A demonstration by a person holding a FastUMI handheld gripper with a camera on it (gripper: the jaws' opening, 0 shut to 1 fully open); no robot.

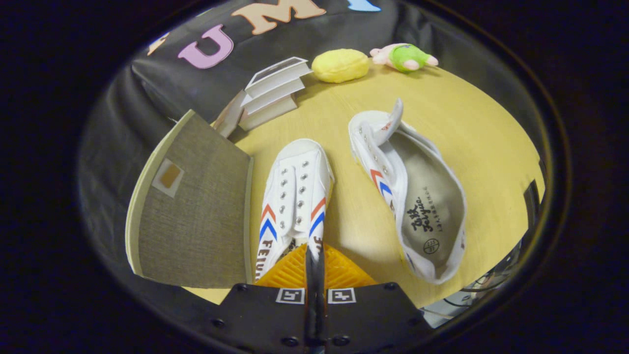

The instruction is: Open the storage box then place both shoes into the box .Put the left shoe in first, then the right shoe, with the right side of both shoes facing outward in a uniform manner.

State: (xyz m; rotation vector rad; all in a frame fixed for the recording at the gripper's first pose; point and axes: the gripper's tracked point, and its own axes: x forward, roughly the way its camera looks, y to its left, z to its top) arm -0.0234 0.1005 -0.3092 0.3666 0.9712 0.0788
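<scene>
White canvas sneaker (pixel 295 196) showing metal eyelets; second canvas sneaker (pixel 413 196) showing matt cloth insole. Storage box (pixel 196 211) looking coarse woven fabric, matt. Table (pixel 467 137) showing smooth light wood. Plush toy (pixel 405 56) looking fuzzy. Gripper (pixel 314 258) pads ribbed.

The gripper (pixel 314 255) has its fingers pressed together on the heel collar of one white shoe (pixel 295 196), apparently pinching it. The other shoe (pixel 417 196) lies tipped beside it; the storage box (pixel 196 211) stands at the table's (pixel 471 132) edge.
</scene>
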